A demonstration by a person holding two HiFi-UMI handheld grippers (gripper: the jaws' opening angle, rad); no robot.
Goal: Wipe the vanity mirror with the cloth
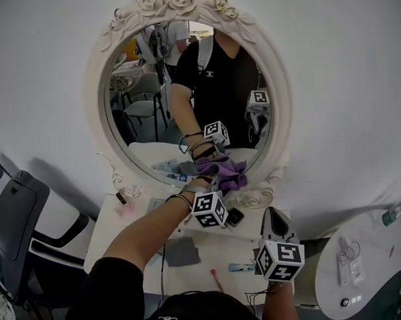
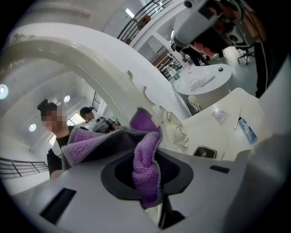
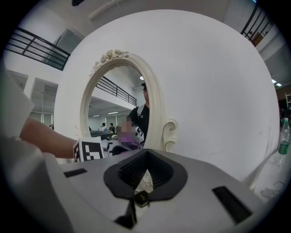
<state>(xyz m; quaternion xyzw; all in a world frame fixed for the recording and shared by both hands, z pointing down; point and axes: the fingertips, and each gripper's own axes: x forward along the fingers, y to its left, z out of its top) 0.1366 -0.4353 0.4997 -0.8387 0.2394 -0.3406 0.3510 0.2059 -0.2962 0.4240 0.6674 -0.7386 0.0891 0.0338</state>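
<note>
The oval vanity mirror [image 1: 184, 90] has a white carved frame [image 1: 278, 119] and stands on a white table against the wall. A purple cloth [image 1: 229, 173] is pressed against the lower edge of the glass, bunched between the jaws of my left gripper [image 1: 218, 185]. In the left gripper view the cloth [image 2: 146, 157] hangs folded through the jaws of the left gripper [image 2: 148, 179], beside the frame [image 2: 91, 59]. My right gripper [image 1: 274, 216] hovers lower right over the table, away from the mirror, shut and holding nothing. In its own view the right gripper [image 3: 143, 177] points toward the mirror frame [image 3: 157, 109].
On the table [image 1: 110, 226] lie a grey pad [image 1: 181, 251], a small black case [image 1: 234, 217], a pink item [image 1: 126, 204] and a small tube [image 1: 242, 267]. A dark chair [image 1: 17, 217] stands left. A round side table [image 1: 365, 275] with a bottle [image 3: 283, 141] stands right.
</note>
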